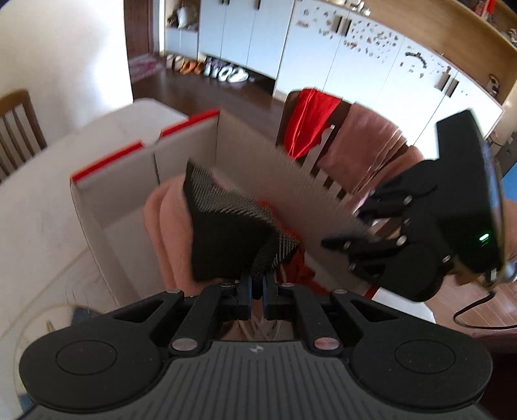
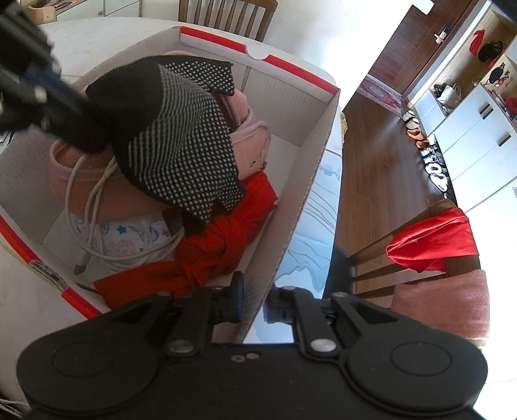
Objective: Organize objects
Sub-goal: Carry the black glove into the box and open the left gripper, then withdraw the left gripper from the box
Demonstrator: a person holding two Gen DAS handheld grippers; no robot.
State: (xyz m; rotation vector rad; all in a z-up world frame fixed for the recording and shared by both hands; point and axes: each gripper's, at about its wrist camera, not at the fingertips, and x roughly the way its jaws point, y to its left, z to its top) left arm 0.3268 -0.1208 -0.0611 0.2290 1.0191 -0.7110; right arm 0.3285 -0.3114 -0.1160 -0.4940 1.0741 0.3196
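My left gripper (image 1: 257, 284) is shut on a black sock with white grip dots (image 1: 226, 232) and holds it over the open cardboard box (image 1: 135, 190). The right wrist view shows the sock (image 2: 174, 129) hanging above the box contents: a pink garment (image 2: 248, 142), a red cloth (image 2: 219, 245), a white cable (image 2: 90, 200) and a printed white cloth (image 2: 126, 236). My right gripper (image 2: 255, 303) straddles the box's near wall (image 2: 303, 200), one finger inside and one outside, jaws close on the wall. It shows in the left wrist view (image 1: 371, 232) at the right.
The box with red-edged flaps stands on a white table (image 2: 97, 35). A wooden chair (image 1: 323, 174) beside it carries a red cloth (image 1: 307, 122) and a pink towel (image 1: 365, 145). Another chair (image 2: 226, 13) stands behind the table. White cupboards and shoes line the far wall.
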